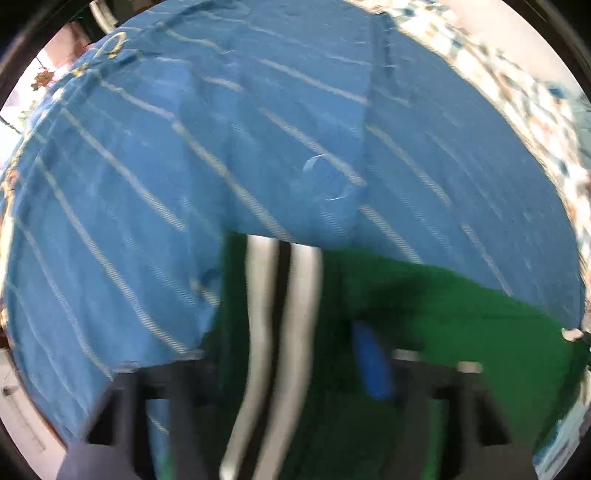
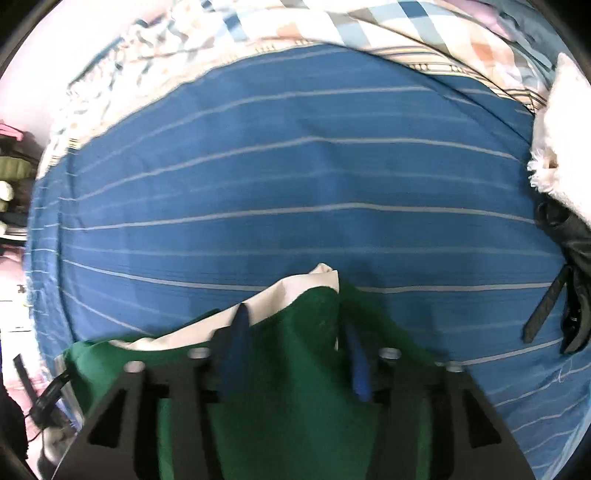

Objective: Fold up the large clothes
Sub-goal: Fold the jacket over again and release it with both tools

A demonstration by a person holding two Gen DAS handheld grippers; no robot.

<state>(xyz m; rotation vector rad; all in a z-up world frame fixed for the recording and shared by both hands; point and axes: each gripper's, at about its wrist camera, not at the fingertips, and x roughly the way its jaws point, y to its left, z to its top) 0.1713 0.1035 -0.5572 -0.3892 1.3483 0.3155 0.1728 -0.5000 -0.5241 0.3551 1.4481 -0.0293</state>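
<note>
A green garment [image 1: 461,332] with two white stripes [image 1: 258,314] lies on a blue striped sheet [image 1: 184,166]. My left gripper [image 1: 291,325] points down over it, in a blurred view. Its right blue fingertip [image 1: 371,362] shows, while the left one is hidden by cloth. The jaws stand wide apart with green fabric between them. In the right wrist view the green garment [image 2: 295,387] bunches up with a white part [image 2: 291,291] at its far edge. My right gripper [image 2: 295,321] is open, both blue pads [image 2: 236,347] apart, with green cloth lying loose between them.
The blue sheet [image 2: 295,184] covers a bed. A checked quilt [image 2: 332,22] lies at its far side. A white fluffy item [image 2: 561,110] and a black strapped thing [image 2: 569,295] sit at the right. A black cable [image 2: 48,391] hangs at the lower left.
</note>
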